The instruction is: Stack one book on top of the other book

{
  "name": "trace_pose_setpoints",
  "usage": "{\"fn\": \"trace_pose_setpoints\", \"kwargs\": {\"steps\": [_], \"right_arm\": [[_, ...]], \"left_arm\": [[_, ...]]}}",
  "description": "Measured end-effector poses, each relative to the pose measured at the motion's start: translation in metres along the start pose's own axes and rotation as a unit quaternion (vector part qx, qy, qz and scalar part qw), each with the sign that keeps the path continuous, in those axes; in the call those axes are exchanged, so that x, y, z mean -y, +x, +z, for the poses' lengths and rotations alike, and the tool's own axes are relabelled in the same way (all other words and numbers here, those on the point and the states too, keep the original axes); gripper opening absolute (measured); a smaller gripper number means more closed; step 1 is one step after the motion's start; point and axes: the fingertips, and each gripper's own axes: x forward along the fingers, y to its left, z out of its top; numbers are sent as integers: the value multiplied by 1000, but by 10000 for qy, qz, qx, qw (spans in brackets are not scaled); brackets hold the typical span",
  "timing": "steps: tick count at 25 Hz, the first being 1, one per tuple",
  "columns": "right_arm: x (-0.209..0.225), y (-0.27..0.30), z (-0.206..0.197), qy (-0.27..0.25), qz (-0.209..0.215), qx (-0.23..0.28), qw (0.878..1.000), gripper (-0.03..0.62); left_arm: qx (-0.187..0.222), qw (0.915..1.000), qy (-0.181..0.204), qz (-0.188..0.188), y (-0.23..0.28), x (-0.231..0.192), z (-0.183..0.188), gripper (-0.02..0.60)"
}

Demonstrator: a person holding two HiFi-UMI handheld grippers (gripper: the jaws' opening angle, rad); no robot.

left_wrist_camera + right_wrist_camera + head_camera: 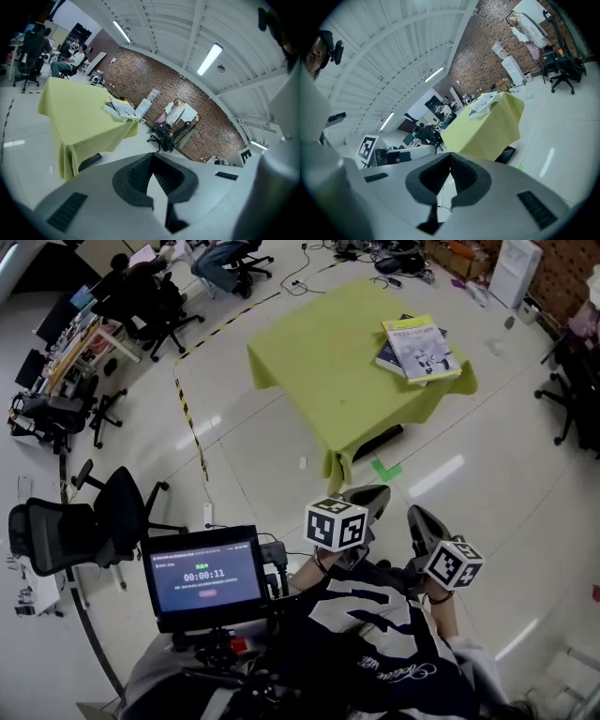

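Observation:
Two books lie stacked on the far right corner of a table draped in yellow-green cloth: a light-covered book rests on a dark blue book. Both grippers are held well back from the table, over the floor. My left gripper is shut with nothing in it, and so is my right gripper. In the left gripper view the shut jaws point towards the table and the books. From the right gripper I see the table with the books far off.
A screen with a timer sits at my front left. Black office chairs stand to the left, another chair at the right edge. Black-and-yellow tape and a green mark lie on the glossy floor.

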Motion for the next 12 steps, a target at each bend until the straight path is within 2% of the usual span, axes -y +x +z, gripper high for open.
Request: {"fn": "trace_pose_setpoints", "kwargs": {"steps": [5, 12], "right_arm": [[8, -35, 0, -55, -34, 111, 9999, -5], [11, -53, 0, -57, 17, 178, 9998, -5]], "left_arm": [[47, 10000, 27, 55, 1, 28, -14, 5], [88, 9999, 91, 75, -2, 47, -22, 5]]}}
